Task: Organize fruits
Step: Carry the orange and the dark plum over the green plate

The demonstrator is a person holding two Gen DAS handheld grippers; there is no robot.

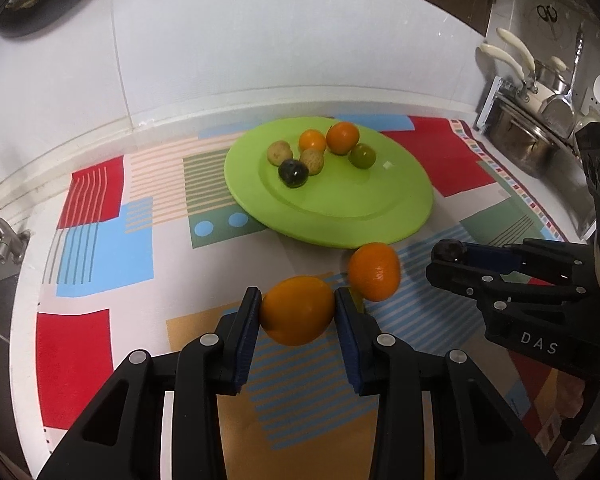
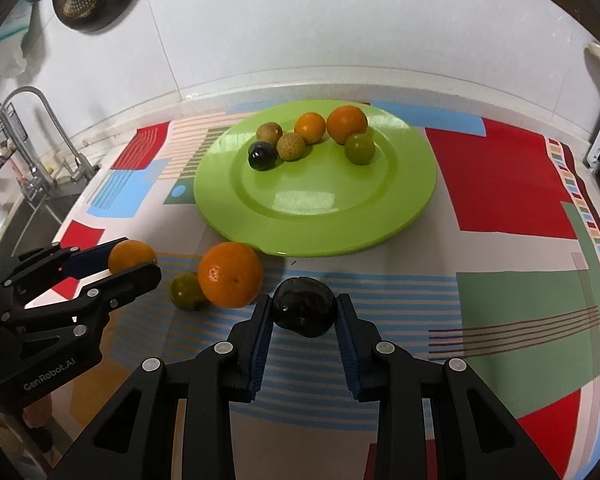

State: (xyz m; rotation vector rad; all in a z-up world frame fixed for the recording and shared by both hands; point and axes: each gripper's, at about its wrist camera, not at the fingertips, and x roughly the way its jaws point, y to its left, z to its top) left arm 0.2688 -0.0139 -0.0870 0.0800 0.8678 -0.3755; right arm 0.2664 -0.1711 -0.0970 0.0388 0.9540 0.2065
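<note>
Patterned red, blue and green cloth (image 2: 500,184) covers the counter, with a round lime-green plate (image 2: 320,236) at the far middle holding six small fruits. Nearer, the left gripper (image 1: 297,310) clamps a smooth orange citrus fruit (image 1: 296,310), while the right gripper (image 2: 303,312) clamps a glossy dark plum (image 2: 304,312). Between them on the cloth sit a large orange mandarin (image 2: 230,274) and a small green lime (image 2: 186,291), touching.
</note>
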